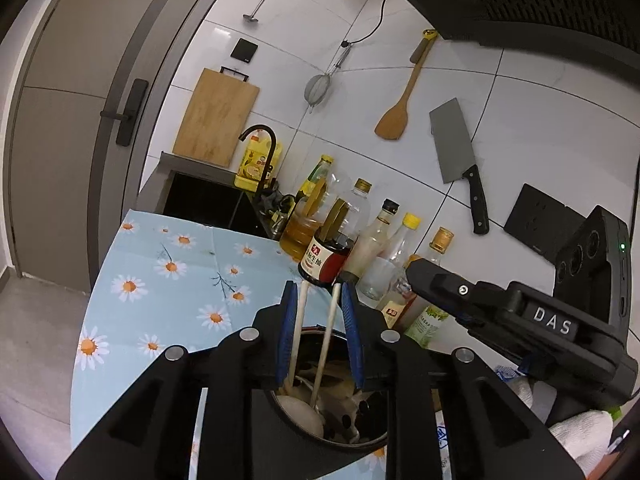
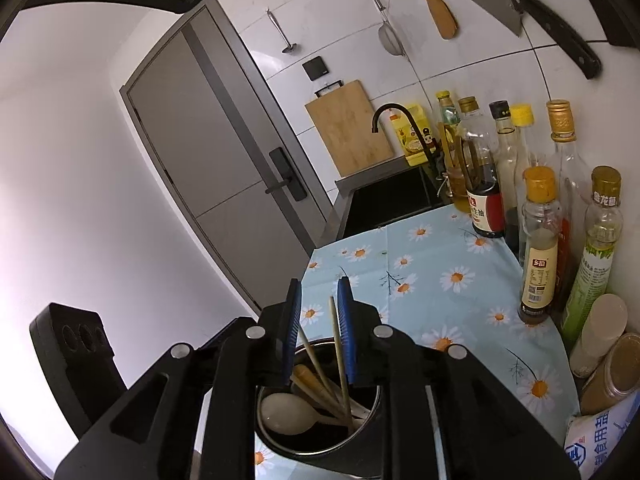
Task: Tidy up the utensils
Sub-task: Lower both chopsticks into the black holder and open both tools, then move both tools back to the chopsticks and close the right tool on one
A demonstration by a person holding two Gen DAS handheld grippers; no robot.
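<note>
Left gripper hangs with blue pads spread, two pale handles between them untouched, above the black holder. Right gripper, also released, hovers over the same holder holding spoon and chopsticks. "DAS" marks the right gripper's body; soy bottle reads "生抽".
</note>
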